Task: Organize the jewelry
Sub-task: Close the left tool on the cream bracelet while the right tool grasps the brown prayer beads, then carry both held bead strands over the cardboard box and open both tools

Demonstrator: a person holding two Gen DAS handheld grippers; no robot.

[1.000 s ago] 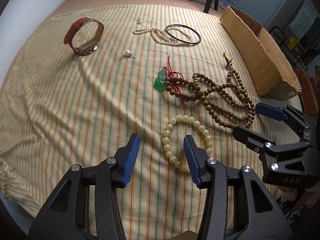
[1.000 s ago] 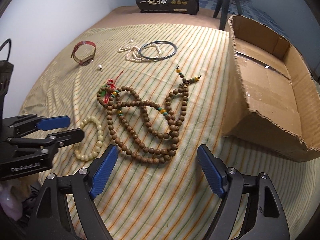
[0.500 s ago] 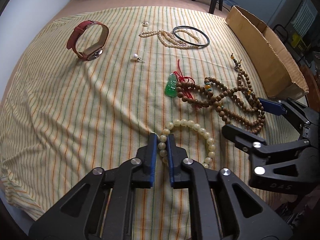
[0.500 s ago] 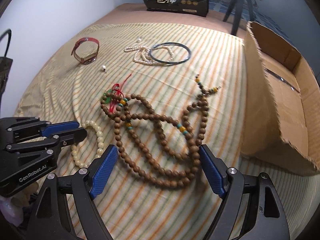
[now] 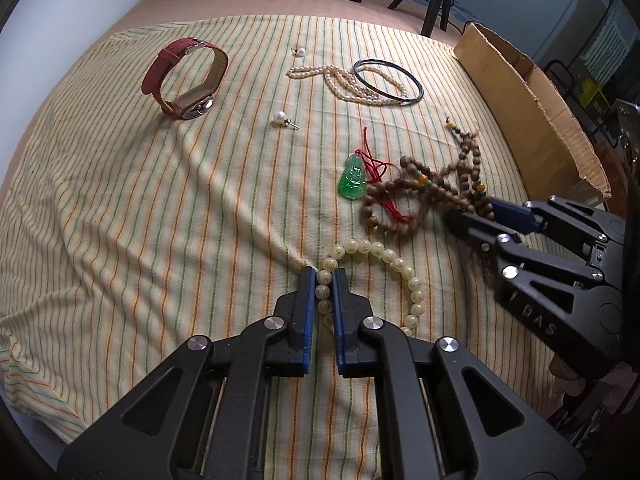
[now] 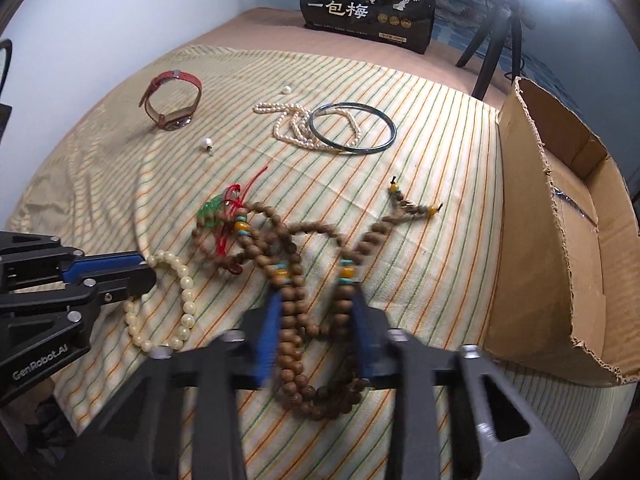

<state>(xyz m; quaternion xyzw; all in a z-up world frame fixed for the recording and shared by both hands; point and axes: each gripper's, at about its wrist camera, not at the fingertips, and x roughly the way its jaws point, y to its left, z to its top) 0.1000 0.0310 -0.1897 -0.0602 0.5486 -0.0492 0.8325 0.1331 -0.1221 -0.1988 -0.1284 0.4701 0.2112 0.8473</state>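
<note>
My left gripper (image 5: 323,280) is shut on the left side of a cream bead bracelet (image 5: 394,264) that lies on the striped cloth; it also shows in the right wrist view (image 6: 186,304). My right gripper (image 6: 316,312) is blurred and closing around the near strands of a long brown wooden bead necklace (image 6: 288,256), whose beads bunch between the blue pads; its grip is not clear. In the left wrist view the necklace (image 5: 424,192) lies beside a green jade pendant (image 5: 353,179) on red cord.
A red-strap watch (image 5: 186,78), two pearl earrings (image 5: 280,118), a pearl necklace (image 5: 340,78) and a dark bangle (image 5: 388,82) lie farther back. An open cardboard box (image 6: 560,232) stands at the right edge. A black bag (image 6: 370,4) and a tripod (image 6: 496,36) are behind.
My left gripper moved forward and shut on the cream bracelet. My right gripper advanced over the wooden necklace and its jaws narrowed around the strands, dragging the beads together.
</note>
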